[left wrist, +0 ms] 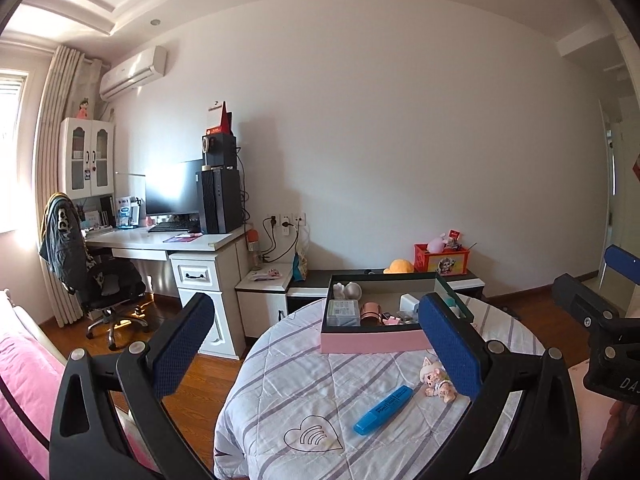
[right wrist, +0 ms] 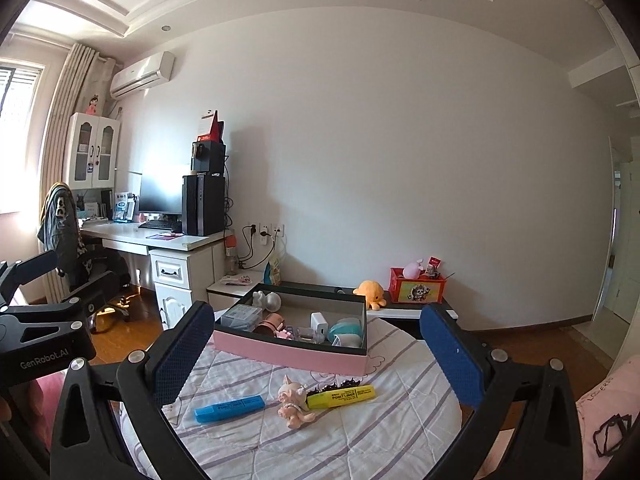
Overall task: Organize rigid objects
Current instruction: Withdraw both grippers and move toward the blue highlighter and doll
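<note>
A pink open box (left wrist: 372, 340) (right wrist: 296, 354) with several small items inside sits at the far side of a round table under a striped cloth (left wrist: 304, 384) (right wrist: 360, 432). In front of it lie a blue highlighter (left wrist: 384, 409) (right wrist: 230, 408), a small pink doll figure (left wrist: 436, 382) (right wrist: 294, 402) and a yellow highlighter (right wrist: 342, 395). A dark hair clip (right wrist: 344, 383) lies behind the yellow one. My left gripper (left wrist: 316, 344) is open and empty, back from the objects. My right gripper (right wrist: 316, 352) also stands wide open, holding nothing.
A white desk (left wrist: 168, 242) with a monitor and computer tower stands at the left, with an office chair (left wrist: 96, 280) beside it. A low cabinet (right wrist: 400, 312) behind the table carries a red box (right wrist: 418, 290) and an orange plush (right wrist: 370, 292). Pink bedding (left wrist: 24, 392) lies at the left.
</note>
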`<state>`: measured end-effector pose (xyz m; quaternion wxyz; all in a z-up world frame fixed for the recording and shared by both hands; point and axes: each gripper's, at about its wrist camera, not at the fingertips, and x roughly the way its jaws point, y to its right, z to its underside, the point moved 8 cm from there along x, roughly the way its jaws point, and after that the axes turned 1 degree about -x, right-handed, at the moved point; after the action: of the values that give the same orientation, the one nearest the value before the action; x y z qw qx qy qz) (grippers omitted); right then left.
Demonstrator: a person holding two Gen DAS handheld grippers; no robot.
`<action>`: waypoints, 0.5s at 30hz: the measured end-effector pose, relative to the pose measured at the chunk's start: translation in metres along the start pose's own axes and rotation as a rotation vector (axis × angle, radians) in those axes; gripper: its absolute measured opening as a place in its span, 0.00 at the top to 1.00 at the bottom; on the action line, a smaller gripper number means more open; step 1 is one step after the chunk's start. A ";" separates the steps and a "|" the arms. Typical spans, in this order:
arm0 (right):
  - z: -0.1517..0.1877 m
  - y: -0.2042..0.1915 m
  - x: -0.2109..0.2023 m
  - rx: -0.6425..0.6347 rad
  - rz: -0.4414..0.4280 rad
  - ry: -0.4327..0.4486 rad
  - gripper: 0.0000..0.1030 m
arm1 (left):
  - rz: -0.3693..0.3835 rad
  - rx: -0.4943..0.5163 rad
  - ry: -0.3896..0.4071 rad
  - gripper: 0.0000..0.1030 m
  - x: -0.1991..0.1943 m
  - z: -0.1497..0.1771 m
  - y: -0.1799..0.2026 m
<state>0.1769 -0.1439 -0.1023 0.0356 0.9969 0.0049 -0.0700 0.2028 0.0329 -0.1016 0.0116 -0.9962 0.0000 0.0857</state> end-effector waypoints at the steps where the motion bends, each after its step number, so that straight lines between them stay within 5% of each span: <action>1: 0.000 -0.001 -0.001 -0.001 0.001 0.001 0.00 | -0.001 -0.004 0.006 0.00 -0.002 -0.001 0.000; 15: 0.007 0.005 0.002 0.010 0.009 -0.021 0.00 | 0.000 0.014 -0.022 0.00 0.008 0.005 0.005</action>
<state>0.1774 -0.1499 -0.1094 0.0309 0.9963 -0.0003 -0.0801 0.2098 0.0282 -0.1080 0.0185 -0.9951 0.0004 0.0968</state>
